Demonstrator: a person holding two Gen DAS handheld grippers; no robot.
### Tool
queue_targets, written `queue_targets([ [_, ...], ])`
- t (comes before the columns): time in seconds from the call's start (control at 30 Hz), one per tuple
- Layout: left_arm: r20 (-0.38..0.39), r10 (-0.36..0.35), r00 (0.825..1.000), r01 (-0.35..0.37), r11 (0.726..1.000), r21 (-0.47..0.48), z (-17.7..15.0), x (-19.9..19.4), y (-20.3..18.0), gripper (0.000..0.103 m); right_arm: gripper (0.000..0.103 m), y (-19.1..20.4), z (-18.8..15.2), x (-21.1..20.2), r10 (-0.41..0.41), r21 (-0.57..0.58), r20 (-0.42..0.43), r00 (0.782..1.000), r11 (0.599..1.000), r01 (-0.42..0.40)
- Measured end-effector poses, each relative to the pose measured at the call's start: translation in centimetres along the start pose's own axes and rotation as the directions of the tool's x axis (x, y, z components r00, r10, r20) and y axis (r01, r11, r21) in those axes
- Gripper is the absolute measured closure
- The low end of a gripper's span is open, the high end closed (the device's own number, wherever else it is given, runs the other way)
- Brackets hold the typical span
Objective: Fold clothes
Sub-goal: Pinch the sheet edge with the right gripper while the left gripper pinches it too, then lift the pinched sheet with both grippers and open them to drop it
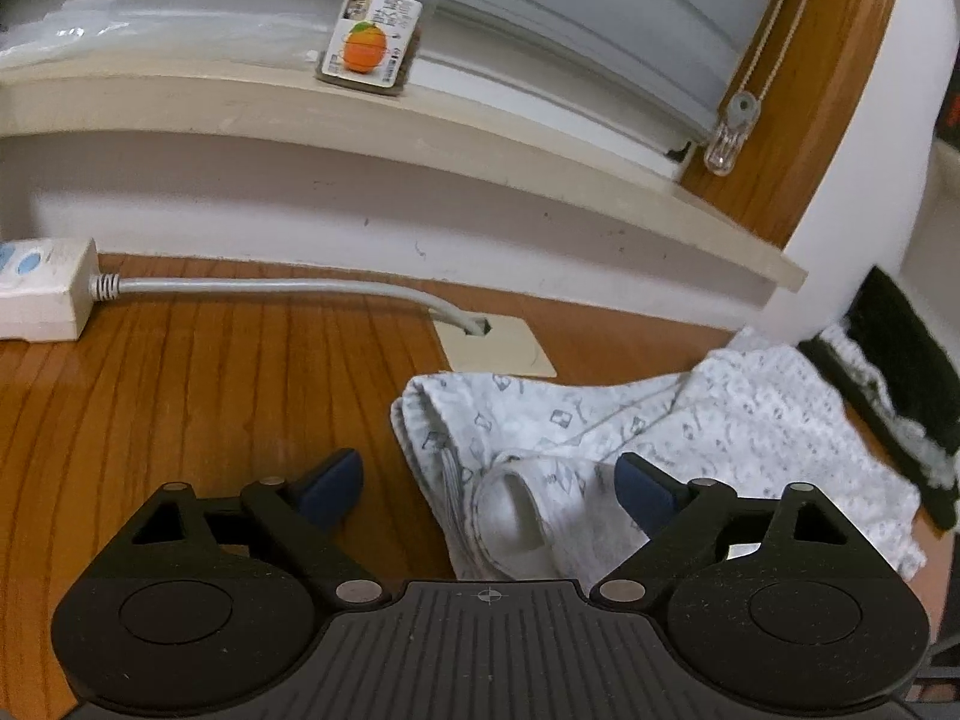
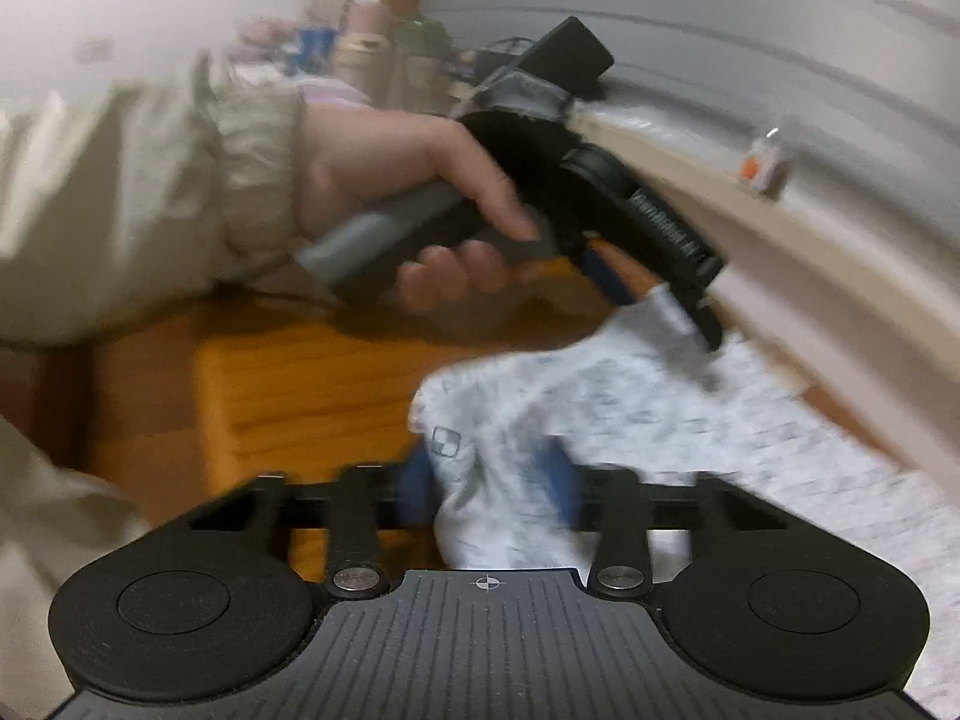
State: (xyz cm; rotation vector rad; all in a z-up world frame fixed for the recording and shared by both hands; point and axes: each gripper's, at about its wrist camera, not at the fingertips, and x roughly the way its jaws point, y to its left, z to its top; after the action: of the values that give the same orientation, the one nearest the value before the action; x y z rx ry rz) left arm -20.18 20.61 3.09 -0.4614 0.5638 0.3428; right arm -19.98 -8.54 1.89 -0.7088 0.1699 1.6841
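Your wooden tabletop (image 1: pixel 180 420) is taking up most of the left wrist view, and the white patterned garment (image 1: pixel 690 438) is lying on it in a loose fold, its right edge running out of frame under a dark, fuzzy-edged shape you can't identify. In the right wrist view the same garment (image 2: pixel 660 420) is smearing into motion blur, so its print and folds are hard to read there. That view is showing what the other can't: your left hand (image 2: pixel 390 180), in a beige sleeve (image 2: pixel 138 198), is gripping the handle of the left gripper (image 2: pixel 666 312) just over the cloth's far edge. Your left gripper (image 1: pixel 489 489) is standing wide open with a rolled cuff between the blue pads, not pinched. Your right gripper (image 2: pixel 492 480) is showing its pads close either side of a bunch of cloth, but blur is hiding whether they are clamping it. Only the left view is giving you the power strip (image 1: pixel 42 288), its cable (image 1: pixel 270 287) and the orange-labelled bottle (image 1: pixel 378 30) on the sill
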Motion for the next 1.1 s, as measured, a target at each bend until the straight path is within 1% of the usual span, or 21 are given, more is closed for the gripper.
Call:
queue_targets([
  [0.03,0.001,0.010,1.000,-0.010,1.000,0.016,0.0,0.1,-0.2,0.023,0.078,0.2,0.0,0.0,-0.011,-0.009,-0.001,1.000,1.000,0.011],
  [0.1,0.004,0.026,1.000,-0.026,0.999,0.035,0.0,0.3,-0.3,0.028,0.079,0.5,0.1,0.1,-0.033,-0.028,-0.003,0.999,0.999,0.033],
  [0.17,0.004,0.028,1.000,-0.028,0.999,0.039,0.1,0.5,-0.4,0.035,0.079,0.9,0.3,0.2,-0.057,-0.060,-0.007,0.998,0.997,0.057],
  [0.2,0.005,0.040,0.999,-0.041,0.998,0.046,0.1,0.6,-0.6,0.044,0.079,1.2,0.4,0.3,-0.071,-0.081,-0.009,0.997,0.994,0.070],
  [0.23,0.003,0.047,0.999,-0.047,0.997,0.062,0.1,0.7,-0.8,0.050,0.077,1.5,0.5,0.4,-0.084,-0.101,-0.011,0.996,0.992,0.082],
  [0.27,0.004,0.056,0.998,-0.056,0.995,0.083,0.0,0.7,-1.2,0.050,0.076,1.6,0.6,0.5,-0.090,-0.110,-0.015,0.996,0.990,0.088],
  [0.3,0.005,0.065,0.998,-0.065,0.992,0.105,-0.1,0.7,-1.5,0.054,0.076,1.7,0.7,0.6,-0.091,-0.104,-0.019,0.996,0.991,0.088],
  [0.33,0.005,0.068,0.998,-0.068,0.989,0.128,-0.3,0.7,-1.7,0.064,0.076,1.6,0.9,0.7,-0.088,-0.092,-0.024,0.996,0.992,0.086],
  [0.4,0.002,0.052,0.999,-0.052,0.991,0.127,-0.6,0.4,-1.6,0.073,0.079,1.5,0.9,0.7,-0.082,-0.066,-0.026,0.996,0.995,0.080],
  [0.53,0.005,0.070,0.998,-0.070,0.987,0.142,-0.9,-1.1,-0.6,0.077,0.082,2.0,1.3,1.1,-0.043,-0.053,-0.010,0.999,0.998,0.043],
  [0.6,0.007,0.075,0.997,-0.075,0.990,0.121,-0.9,-2.2,0.5,0.079,0.083,2.6,1.9,1.5,-0.019,-0.051,0.008,1.000,0.999,0.020],
  [0.67,0.010,0.079,0.997,-0.080,0.991,0.110,-0.6,-3.3,1.0,0.081,0.084,3.1,2.5,1.6,-0.023,-0.061,0.035,0.999,0.998,0.025],
  [0.7,0.020,0.084,0.996,-0.085,0.991,0.106,-0.2,-3.8,0.9,0.081,0.084,3.0,2.8,1.6,-0.021,-0.051,0.042,0.999,0.998,0.024],
  [0.77,0.038,0.090,0.995,-0.094,0.988,0.122,1.0,-4.4,0.1,0.082,0.084,2.4,3.3,0.8,-0.047,-0.032,0.073,0.996,0.998,0.049],
  [0.83,0.066,0.099,0.993,-0.109,0.982,0.154,2.7,-4.9,-1.5,0.082,0.084,1.1,3.5,-0.5,-0.082,-0.003,0.105,0.991,0.997,0.083],
  [0.93,0.100,0.077,0.992,-0.094,0.979,0.179,5.6,-4.7,-4.8,0.083,0.085,-1.7,3.4,-3.2,-0.152,0.056,0.157,0.976,0.988,0.145],
  [1.0,0.105,0.060,0.993,-0.082,0.971,0.224,7.8,-3.8,-8.2,0.083,0.085,-3.9,2.8,-5.6,-0.213,0.102,0.186,0.959,0.975,0.197],
  [1.07,0.107,0.033,0.994,-0.061,0.960,0.274,9.8,-2.3,-12.5,0.083,0.085,-6.2,1.8,-8.2,-0.279,0.151,0.206,0.938,0.956,0.251],
  [1.1,0.108,0.010,0.994,-0.042,0.954,0.297,10.8,-1.3,-15.0,0.083,0.085,-7.3,0.6,-9.6,-0.316,0.183,0.199,0.927,0.942,0.282],
])
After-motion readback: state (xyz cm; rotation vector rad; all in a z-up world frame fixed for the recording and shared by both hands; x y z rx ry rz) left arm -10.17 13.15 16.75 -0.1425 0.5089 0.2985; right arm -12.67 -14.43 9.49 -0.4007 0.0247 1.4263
